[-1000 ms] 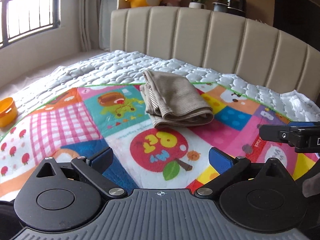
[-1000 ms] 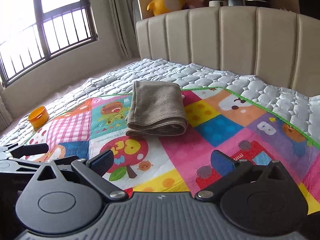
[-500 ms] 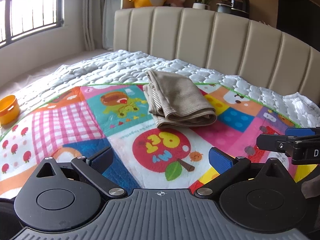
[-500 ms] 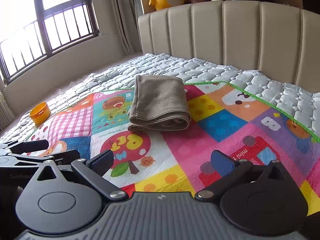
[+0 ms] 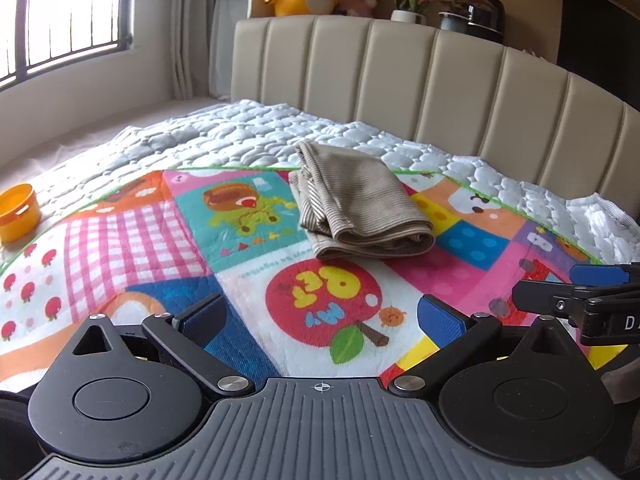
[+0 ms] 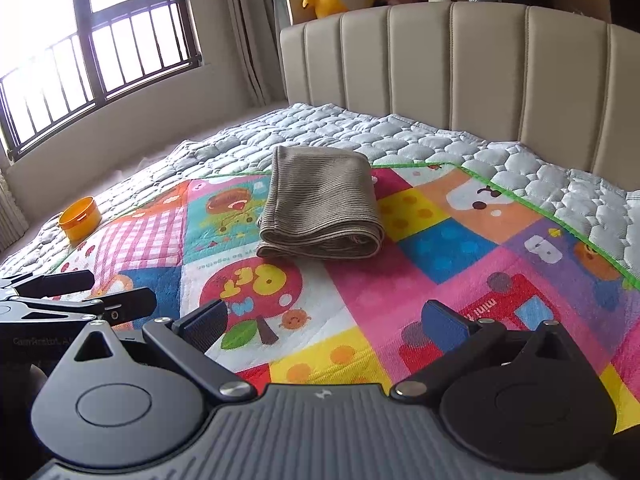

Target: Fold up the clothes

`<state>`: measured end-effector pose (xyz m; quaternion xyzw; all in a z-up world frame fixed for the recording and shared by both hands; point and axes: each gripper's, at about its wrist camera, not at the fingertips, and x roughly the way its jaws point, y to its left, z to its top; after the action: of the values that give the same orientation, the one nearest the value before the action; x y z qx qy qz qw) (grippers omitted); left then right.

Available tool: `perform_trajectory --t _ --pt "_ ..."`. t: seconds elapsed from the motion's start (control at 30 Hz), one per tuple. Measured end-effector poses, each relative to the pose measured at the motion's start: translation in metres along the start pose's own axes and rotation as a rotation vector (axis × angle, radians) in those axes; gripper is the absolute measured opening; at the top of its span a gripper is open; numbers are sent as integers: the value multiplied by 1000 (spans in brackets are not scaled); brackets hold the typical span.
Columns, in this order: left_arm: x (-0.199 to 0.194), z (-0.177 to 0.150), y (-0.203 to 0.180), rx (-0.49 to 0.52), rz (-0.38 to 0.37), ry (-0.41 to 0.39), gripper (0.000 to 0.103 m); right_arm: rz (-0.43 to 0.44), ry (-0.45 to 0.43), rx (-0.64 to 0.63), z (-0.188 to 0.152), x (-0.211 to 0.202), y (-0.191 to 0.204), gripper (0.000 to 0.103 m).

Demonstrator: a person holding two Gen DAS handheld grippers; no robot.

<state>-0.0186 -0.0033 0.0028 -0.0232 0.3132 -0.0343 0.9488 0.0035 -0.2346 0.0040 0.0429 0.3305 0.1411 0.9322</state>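
A beige ribbed garment (image 5: 360, 204) (image 6: 320, 208) lies folded into a compact rectangle on the colourful play mat (image 5: 248, 264) (image 6: 440, 288), near the mat's far edge. My left gripper (image 5: 320, 318) is open, well short of the garment, with nothing between its blue pads. My right gripper (image 6: 326, 322) is open too and holds nothing. Each gripper shows at the edge of the other's view: the right gripper (image 5: 580, 304) at the right edge of the left wrist view, the left gripper (image 6: 72, 300) at the left edge of the right wrist view.
An orange plastic cup (image 5: 18, 212) (image 6: 80, 222) sits at the mat's left edge. Beyond the mat lies a grey quilted bedcover (image 5: 248, 140), then a beige padded headboard (image 5: 440, 80). Plush toys and potted plants stand on the shelf above. A barred window (image 6: 100, 48) is at the left.
Both grippers have drawn back and risen a little from the folded garment, which lies still. Both stayed open.
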Motion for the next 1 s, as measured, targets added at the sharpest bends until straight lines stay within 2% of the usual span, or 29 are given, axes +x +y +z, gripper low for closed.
perform_trajectory --t 0.33,1.0 --pt "-2 0 -3 10 -9 -27 103 1 7 -3 0 2 1 103" --pt "1 2 -3 6 9 4 103 6 14 -3 0 2 -1 103"
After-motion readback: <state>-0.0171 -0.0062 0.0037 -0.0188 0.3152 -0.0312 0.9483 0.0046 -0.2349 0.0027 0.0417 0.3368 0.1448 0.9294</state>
